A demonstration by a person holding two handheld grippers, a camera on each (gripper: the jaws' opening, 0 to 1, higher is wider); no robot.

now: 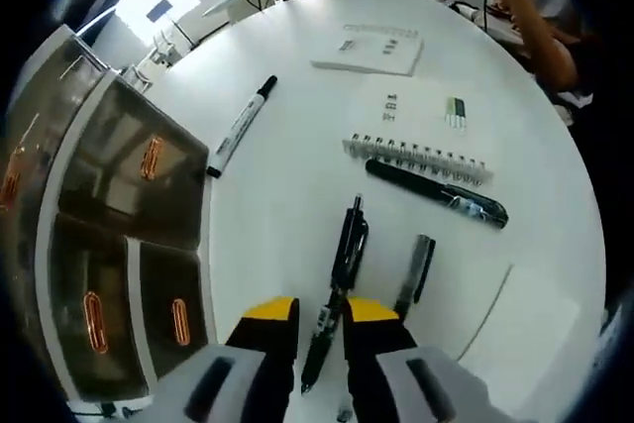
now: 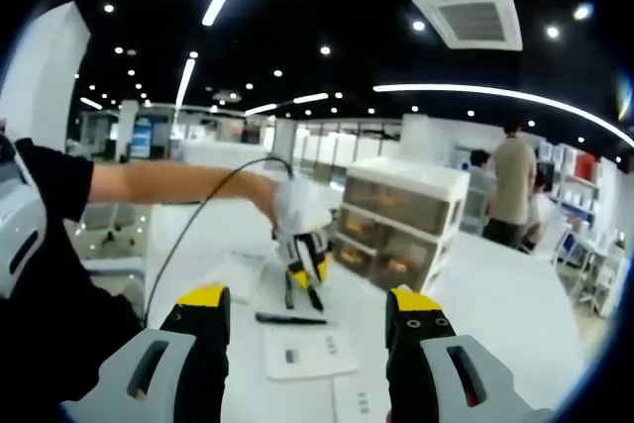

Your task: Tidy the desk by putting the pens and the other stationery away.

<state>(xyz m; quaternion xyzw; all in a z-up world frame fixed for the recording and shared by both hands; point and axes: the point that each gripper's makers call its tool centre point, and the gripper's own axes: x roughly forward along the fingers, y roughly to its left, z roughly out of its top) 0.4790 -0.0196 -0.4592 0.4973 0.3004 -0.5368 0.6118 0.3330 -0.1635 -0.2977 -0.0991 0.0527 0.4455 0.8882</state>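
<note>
So that it can be lifted off the white desk, the black pen sits between the left gripper's jaws, nearly pinched. The right gripper waits wide open, holding nothing.

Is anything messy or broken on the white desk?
Nothing looks broken or spilled. Pens lie scattered at different angles on the round white desk: a white marker with a black cap, a thick black marker, a slim dark pen and a black click pen between the left gripper's jaws.
</note>
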